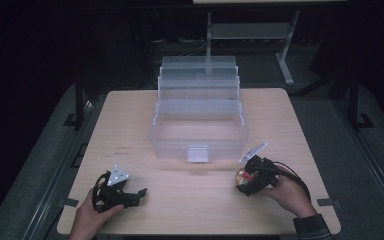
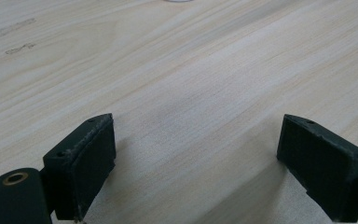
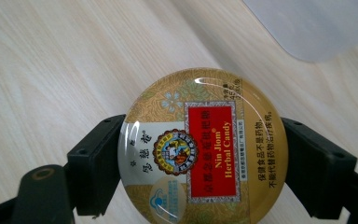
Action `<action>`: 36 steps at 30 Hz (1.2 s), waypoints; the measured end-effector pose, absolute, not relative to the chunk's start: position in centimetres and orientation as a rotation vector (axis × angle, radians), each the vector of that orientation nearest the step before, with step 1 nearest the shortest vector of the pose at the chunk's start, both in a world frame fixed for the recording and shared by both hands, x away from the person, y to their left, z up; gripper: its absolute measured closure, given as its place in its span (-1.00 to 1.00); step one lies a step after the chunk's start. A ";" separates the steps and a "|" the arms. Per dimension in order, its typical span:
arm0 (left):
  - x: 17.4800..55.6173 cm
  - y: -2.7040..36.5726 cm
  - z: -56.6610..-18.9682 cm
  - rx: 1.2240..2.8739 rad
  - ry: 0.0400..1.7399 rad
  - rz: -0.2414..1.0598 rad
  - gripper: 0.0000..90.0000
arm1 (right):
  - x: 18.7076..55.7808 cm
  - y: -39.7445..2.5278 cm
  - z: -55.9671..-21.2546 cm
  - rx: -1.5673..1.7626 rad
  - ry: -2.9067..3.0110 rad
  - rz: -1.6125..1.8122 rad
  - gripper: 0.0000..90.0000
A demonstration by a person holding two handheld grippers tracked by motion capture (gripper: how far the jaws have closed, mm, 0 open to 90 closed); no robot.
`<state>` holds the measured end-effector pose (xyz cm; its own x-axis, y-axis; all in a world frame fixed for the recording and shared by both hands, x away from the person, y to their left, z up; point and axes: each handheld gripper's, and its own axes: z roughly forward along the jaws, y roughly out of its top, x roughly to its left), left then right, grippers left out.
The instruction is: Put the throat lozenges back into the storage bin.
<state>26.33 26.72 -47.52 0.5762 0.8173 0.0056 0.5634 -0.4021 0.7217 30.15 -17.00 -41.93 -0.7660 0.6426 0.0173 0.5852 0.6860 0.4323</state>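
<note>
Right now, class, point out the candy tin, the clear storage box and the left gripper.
candy tin [image 3: 203,149]: right gripper view, red label on its lid.
clear storage box [image 1: 198,138]: high view, front wall.
left gripper [image 2: 196,161]: left gripper view, midway between its open jaws.

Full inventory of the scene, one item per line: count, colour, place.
candy tin: 1, gold with a red label, round, clamped between the right gripper's jaws near the table's right front.
storage box: 1, clear plastic, stepped tiers open, centre of the table, latch facing the person.
table: 1, light wood, under everything.
metal stand: 1, grey, on the floor behind the table.
left gripper: 1, black, jaws wide apart and nothing between them, low over the table's left front.
right gripper: 1, black, closed on the candy tin.
hands: 2, one on each gripper, at the near edge.
</note>
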 end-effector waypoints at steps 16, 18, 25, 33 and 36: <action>26.3 26.7 -47.5 2.119 1.096 0.474 -0.76 | 30.1 -19.9 -41.5 1.084 2.715 0.628 -0.56; 26.3 26.7 -47.5 2.119 1.096 0.474 -0.76 | 30.2 -20.1 -41.5 1.084 2.713 0.624 -0.56; 26.3 26.7 -47.5 2.119 1.096 0.474 -0.76 | 30.3 -21.0 -41.3 1.114 2.698 0.620 -0.56; 26.3 26.7 -47.5 2.120 1.096 0.474 -0.76 | 30.6 -21.7 -41.3 1.131 2.685 0.618 -0.56; 26.3 26.7 -47.5 2.121 1.096 0.474 -0.76 | 30.7 -22.0 -41.3 1.134 2.685 0.615 -0.56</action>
<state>26.32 26.72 -47.51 0.5765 0.8171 0.0056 0.5641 -0.4029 0.7207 30.68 -21.98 -41.25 -0.6988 0.7152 0.0104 0.6484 0.6273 0.4313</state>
